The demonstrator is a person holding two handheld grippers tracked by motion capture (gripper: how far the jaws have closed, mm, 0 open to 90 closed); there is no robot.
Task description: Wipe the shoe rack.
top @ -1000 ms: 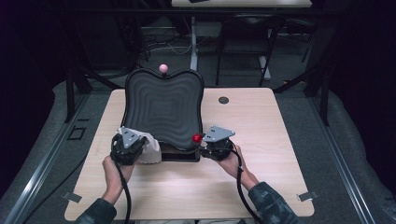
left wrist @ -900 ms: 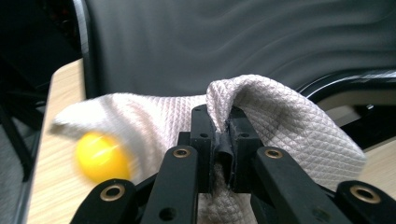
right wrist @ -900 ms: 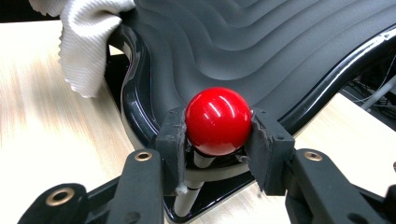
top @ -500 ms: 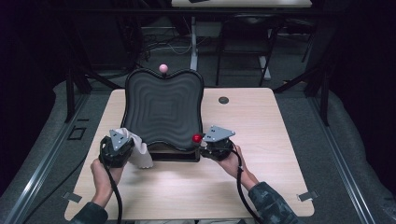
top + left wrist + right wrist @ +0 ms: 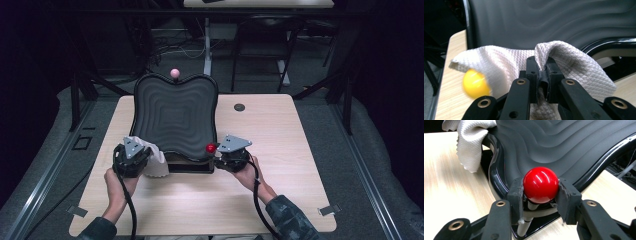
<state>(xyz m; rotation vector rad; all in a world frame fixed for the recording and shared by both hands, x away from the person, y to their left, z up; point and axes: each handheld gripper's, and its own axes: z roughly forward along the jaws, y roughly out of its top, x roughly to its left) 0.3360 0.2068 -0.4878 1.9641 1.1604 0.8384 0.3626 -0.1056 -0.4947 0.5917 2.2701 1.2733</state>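
Observation:
A black board point(image 5: 175, 117) with a rippled top stands tilted on the table, with ball knobs at its rim. My left gripper point(image 5: 144, 156) is at the board's near left corner, shut on a white waffle-weave cloth point(image 5: 154, 161). In the left gripper view the cloth point(image 5: 499, 62) is pinched between the pads of the left gripper point(image 5: 543, 72) and drapes over a yellow ball point(image 5: 474, 83). My right gripper point(image 5: 216, 152) is at the near right corner, shut on the red ball knob point(image 5: 211, 148). In the right gripper view the pads of that gripper point(image 5: 540, 188) clamp the red ball point(image 5: 540, 185) on both sides.
A pink ball point(image 5: 174, 73) sits at the board's far edge. The wooden table point(image 5: 280, 140) has a small round black grommet point(image 5: 239, 107) at the back right. Dark floor, desk legs and cables lie beyond the table's far edge.
My left gripper swung out to the left with the cloth, then came back to the board's near left corner. The right gripper has stayed on the red ball.

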